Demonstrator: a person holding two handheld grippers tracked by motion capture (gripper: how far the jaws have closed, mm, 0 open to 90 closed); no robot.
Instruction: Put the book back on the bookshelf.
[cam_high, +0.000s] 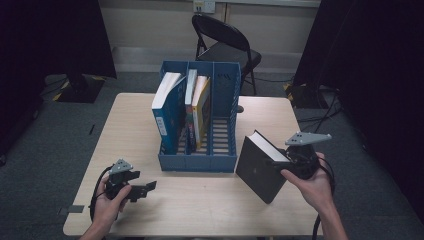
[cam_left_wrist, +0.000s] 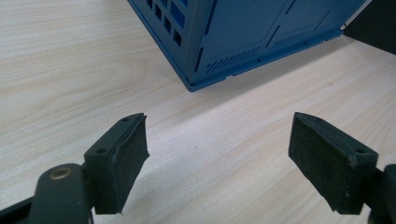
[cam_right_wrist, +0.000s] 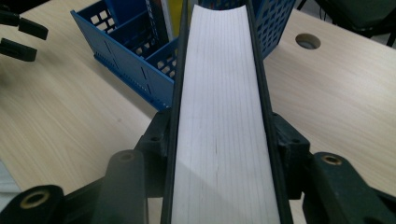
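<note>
High view: black book (cam_high: 260, 167) held tilted just off the worktop (cam_high: 125, 125), near right of the blue file rack (cam_high: 200, 117); 3 books already slotted, right bay free, so filing's left.

Left gripper view: left gripper (cam_left_wrist: 217, 156) jaws wide, nothing between.

Right gripper view: right gripper (cam_right_wrist: 219, 149) jaws clamped on the book's covers.

A black folding chair (cam_high: 225, 42) is placed top centre; grey carpet (cam_high: 45, 135) is laid around a pale wooden table (cam_high: 130, 115); dark curtains (cam_high: 50, 35) are hung at both sides.
</note>
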